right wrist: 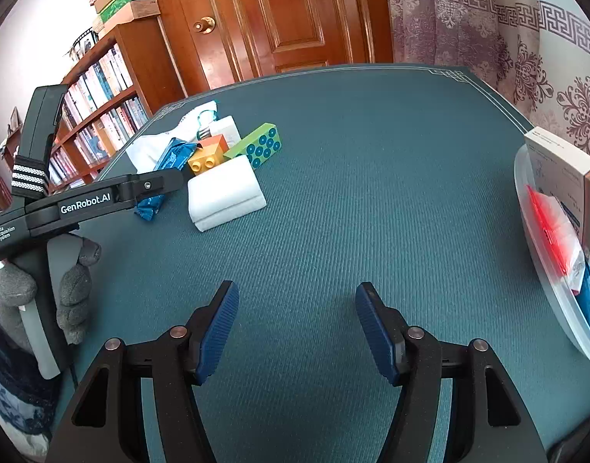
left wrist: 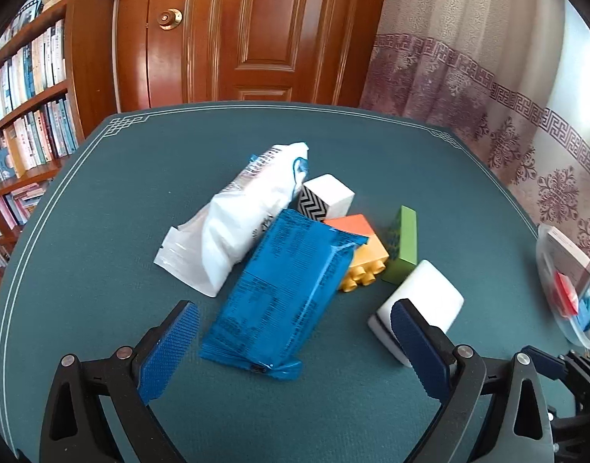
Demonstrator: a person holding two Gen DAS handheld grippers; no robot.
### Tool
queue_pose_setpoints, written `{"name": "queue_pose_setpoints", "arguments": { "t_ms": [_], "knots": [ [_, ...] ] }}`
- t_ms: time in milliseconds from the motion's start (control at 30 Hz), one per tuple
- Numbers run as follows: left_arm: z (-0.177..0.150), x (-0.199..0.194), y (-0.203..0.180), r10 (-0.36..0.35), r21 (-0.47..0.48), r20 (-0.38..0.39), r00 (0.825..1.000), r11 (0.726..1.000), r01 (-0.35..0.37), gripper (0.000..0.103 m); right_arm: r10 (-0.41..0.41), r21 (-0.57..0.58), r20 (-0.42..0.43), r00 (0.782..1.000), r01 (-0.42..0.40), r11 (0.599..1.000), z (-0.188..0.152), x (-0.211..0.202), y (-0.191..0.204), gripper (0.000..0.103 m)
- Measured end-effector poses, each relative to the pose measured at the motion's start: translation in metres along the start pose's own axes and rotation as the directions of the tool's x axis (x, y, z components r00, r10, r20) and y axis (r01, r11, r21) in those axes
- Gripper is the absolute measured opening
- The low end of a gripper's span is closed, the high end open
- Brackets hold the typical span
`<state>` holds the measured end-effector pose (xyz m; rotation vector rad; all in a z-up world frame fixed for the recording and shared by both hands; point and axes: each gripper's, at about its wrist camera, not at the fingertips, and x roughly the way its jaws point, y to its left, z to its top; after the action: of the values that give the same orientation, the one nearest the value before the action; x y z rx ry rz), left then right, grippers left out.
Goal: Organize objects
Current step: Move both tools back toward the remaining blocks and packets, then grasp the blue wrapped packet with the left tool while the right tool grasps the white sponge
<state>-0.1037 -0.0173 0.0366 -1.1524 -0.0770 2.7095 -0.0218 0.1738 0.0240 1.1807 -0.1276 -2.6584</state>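
Both grippers open over the bench, nothing held; object pile ahead of my left gripper.

My left gripper [left wrist: 295, 343] has its jaws spread wide, with the near end of the blue packet [left wrist: 279, 297] lying between the fingertips on the bench [left wrist: 102, 231]. Beyond it, touching: white pouch [left wrist: 237, 227], zigzag-patterned box [left wrist: 326, 196], orange-yellow brick [left wrist: 362, 254], green dotted block [left wrist: 403, 247]. The white sponge [left wrist: 422, 301] sits just behind my left gripper's right finger. My right gripper [right wrist: 297, 332] is open over bare mat, pile well off to its front-left, clear bin [right wrist: 546, 270] with a book [right wrist: 557, 177] and a red packet [right wrist: 551, 227] to its right.
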Motion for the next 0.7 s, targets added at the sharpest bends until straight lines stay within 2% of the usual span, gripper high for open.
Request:
{"name": "queue_pose_setpoints", "arguments": {
  "t_ms": [133,267,333,567,700],
  "knots": [
    [-0.001,0.003,0.005,0.013,0.004,0.007,1.0,1.0,-0.013,0.091,0.015,-0.032,0.014,1.0,-0.015,0.999,0.015,0.009,0.009,0.065],
    [-0.003,0.009,0.006,0.005,0.009,-0.022,1.0,1.0,-0.005,0.074,0.052,-0.072,0.012,0.999,-0.051,0.996,0.03,0.025,0.022,0.065],
    [-0.003,0.008,0.009,0.003,-0.004,-0.024,1.0,1.0,-0.003,0.069,0.061,-0.095,0.012,0.998,-0.059,0.994,0.035,0.033,0.03,0.066],
    [-0.002,0.003,0.017,-0.022,-0.025,-0.015,1.0,0.999,0.021,0.068,0.071,-0.142,-0.01,0.997,-0.072,0.987,0.049,0.062,0.047,0.077],
    [-0.002,0.004,0.016,-0.017,-0.021,-0.009,1.0,1.0,0.017,0.068,0.064,-0.146,-0.019,0.998,-0.066,0.987,0.053,0.07,0.049,0.077]
  ]
}}
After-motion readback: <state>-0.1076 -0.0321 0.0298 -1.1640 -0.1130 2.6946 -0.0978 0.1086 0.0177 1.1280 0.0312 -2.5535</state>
